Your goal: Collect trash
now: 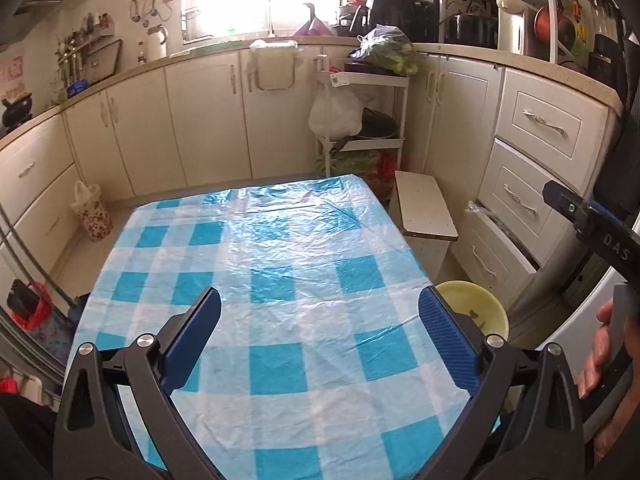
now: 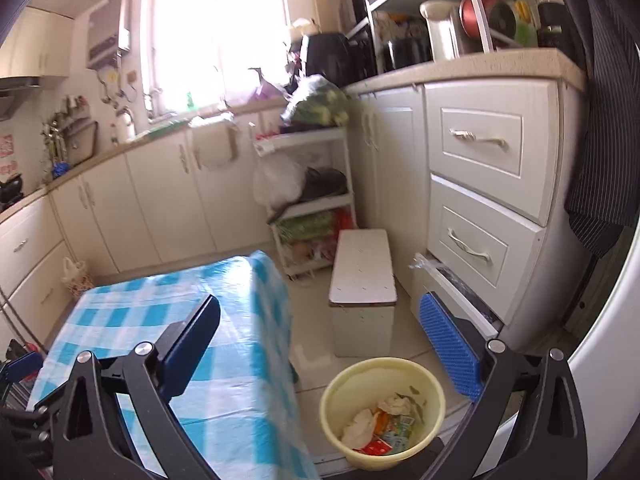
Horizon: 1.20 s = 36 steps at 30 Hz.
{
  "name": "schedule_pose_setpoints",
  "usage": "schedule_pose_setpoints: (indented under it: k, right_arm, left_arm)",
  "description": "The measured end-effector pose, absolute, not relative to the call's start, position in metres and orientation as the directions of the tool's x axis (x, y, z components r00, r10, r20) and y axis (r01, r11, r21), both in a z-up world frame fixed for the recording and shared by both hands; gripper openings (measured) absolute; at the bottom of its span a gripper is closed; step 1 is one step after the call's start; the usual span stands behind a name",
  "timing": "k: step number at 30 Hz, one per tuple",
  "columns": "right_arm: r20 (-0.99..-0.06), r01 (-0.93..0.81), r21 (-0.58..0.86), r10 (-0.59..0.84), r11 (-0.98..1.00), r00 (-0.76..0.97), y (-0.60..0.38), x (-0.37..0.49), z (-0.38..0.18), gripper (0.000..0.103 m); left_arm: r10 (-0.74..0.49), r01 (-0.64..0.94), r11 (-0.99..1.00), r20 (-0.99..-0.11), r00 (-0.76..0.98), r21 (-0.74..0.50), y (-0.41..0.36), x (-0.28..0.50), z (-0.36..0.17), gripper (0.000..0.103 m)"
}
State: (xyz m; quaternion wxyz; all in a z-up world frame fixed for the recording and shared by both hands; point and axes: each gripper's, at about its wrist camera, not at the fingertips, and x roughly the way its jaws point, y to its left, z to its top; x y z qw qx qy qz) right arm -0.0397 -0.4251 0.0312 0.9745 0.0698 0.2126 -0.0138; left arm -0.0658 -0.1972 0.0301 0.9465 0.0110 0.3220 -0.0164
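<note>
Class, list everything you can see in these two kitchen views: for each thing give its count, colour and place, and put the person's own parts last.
table: one, blue and white checked plastic cover, centre, top bare
bin: one, pale yellow, floor right of the table
trash: several pieces, white, red, green, inside the bin
stool: one, white, floor beyond the bin
rack: one, white, three shelves, against far cabinets
vegetable bag: one, clear with greens, on top of the rack
floral bag: one, floor left of the table
left gripper: one, black with blue pads, open, empty
right gripper: one, same, open, empty
hand: one, holding the right gripper
</note>
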Motion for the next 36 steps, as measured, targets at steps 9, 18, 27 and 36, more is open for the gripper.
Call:
schedule_pose_setpoints:
  k: [9,18,27,36]
  right_arm:
    - [-0.338,-0.076,0.053,0.089,0.996,0.937,-0.359,-0.084,0.039,0.096]
    - [-0.317,-0.107,0.023,0.108,0.994,0.942,-0.335,-0.106,0.037,0.096]
    - [-0.321,-0.132,-0.068,0.103,0.989,0.942,-0.307,-0.120,0.030,0.096]
    - [-0.328,-0.137,-0.076,0.105,0.988,0.939,-0.304,-0.118,0.028,0.096]
  left_arm:
    - [0.077,-0.043,0.996,-0.571,0.817,0.073,-0.140,-0.127,0.043,0.096]
    - [0.117,-0.104,0.993,-0.582,0.805,0.056,-0.098,-0.160,0.037,0.096]
    - [0.136,-0.113,0.991,-0.570,0.810,0.076,-0.094,-0.171,0.040,0.096]
    - [0.160,-0.131,0.987,-0.561,0.812,0.092,-0.094,-0.173,0.039,0.096]
